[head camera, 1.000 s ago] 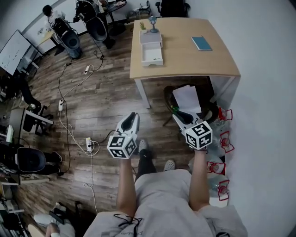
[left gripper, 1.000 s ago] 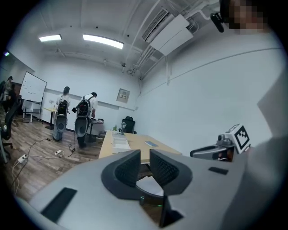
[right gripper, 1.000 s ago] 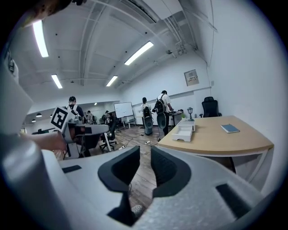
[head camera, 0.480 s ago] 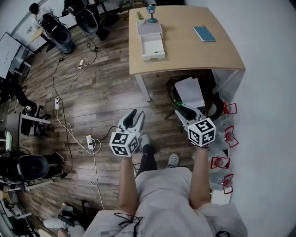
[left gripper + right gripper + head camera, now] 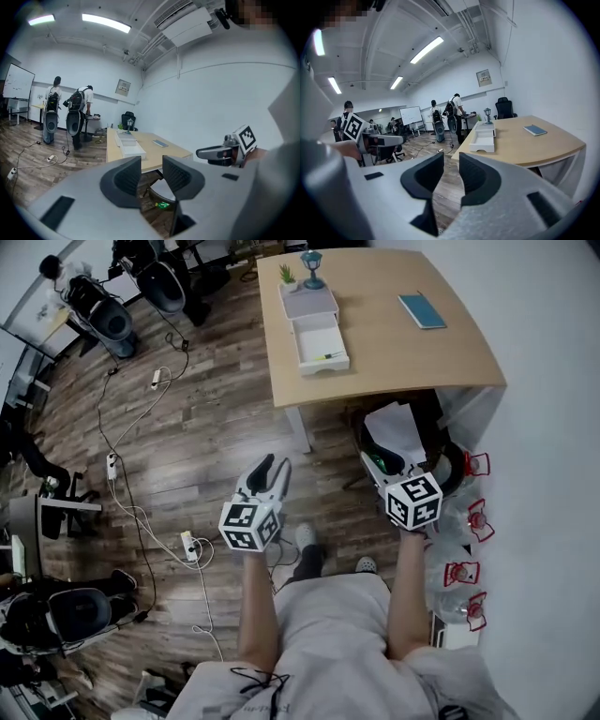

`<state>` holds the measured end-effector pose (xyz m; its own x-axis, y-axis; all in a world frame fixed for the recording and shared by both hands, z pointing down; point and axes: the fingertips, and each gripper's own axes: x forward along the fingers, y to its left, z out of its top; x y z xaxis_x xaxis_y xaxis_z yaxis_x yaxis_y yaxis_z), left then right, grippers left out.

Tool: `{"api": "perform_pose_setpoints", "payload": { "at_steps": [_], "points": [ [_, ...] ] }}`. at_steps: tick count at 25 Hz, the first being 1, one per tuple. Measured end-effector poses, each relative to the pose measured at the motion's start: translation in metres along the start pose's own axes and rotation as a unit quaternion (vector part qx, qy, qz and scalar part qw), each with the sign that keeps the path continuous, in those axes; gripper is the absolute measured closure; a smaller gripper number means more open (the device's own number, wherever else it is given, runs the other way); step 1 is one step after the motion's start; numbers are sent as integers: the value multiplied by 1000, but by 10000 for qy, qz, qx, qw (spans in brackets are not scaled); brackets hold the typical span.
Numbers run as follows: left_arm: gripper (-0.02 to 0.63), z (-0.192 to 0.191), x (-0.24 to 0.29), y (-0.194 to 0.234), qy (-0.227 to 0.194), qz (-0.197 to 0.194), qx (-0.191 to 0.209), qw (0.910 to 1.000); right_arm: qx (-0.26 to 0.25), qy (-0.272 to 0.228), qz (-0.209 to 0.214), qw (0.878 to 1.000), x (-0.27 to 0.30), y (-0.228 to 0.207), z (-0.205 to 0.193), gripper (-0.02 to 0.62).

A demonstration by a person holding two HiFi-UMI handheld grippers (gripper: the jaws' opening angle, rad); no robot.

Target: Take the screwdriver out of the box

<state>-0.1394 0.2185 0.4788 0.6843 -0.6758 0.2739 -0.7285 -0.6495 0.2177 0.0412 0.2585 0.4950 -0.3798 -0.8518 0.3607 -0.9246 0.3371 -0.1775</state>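
**Approach to the box, both claws empty.** The white box [image 5: 319, 341] lies open on the worktop [image 5: 403, 352], near its left edge in the head view. A thin item with a yellow-green part, apparently the screwdriver [image 5: 325, 356], rests inside at the end nearest the person. Both claws are held out over the floor, well apart from the worktop.

The left claw [image 5: 151, 161] has just been opening. Its jaws stand wide apart, and only the floor and the distant worktop show through the gap. The right claw [image 5: 451, 159] has also just been opening. Its jaws are likewise parted, neither holding nor touching anything.

The step in hand is judged to be the reach toward the box, with the task barely begun. To do it well, one claw should come in over the open compartment with its jaws set across the tool's length. It should then descend inside the walls without nudging them. The box looks light, so steadying its rim with the other claw would likely keep it from sliding. A chair [image 5: 448, 465] carrying paper sits at the near edge and may crowd the approach.
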Motion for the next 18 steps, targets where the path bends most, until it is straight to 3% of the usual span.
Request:
{"api": "perform_pose_setpoints", "payload": {
  "at_steps": [5,12,18],
  "points": [
    [472,22,16,49,-149,-178,-109,9997,-11,20,-120,9999,37,12,18,491],
    [472,21,29,79,-148,-537,-322,9979,-76,-107,-257,9996,60,22,40,491],
    [472,35,29,106,-219,-474,-309,9982,37,-101,-152,9998,86,25,49,497]
  ]
}}
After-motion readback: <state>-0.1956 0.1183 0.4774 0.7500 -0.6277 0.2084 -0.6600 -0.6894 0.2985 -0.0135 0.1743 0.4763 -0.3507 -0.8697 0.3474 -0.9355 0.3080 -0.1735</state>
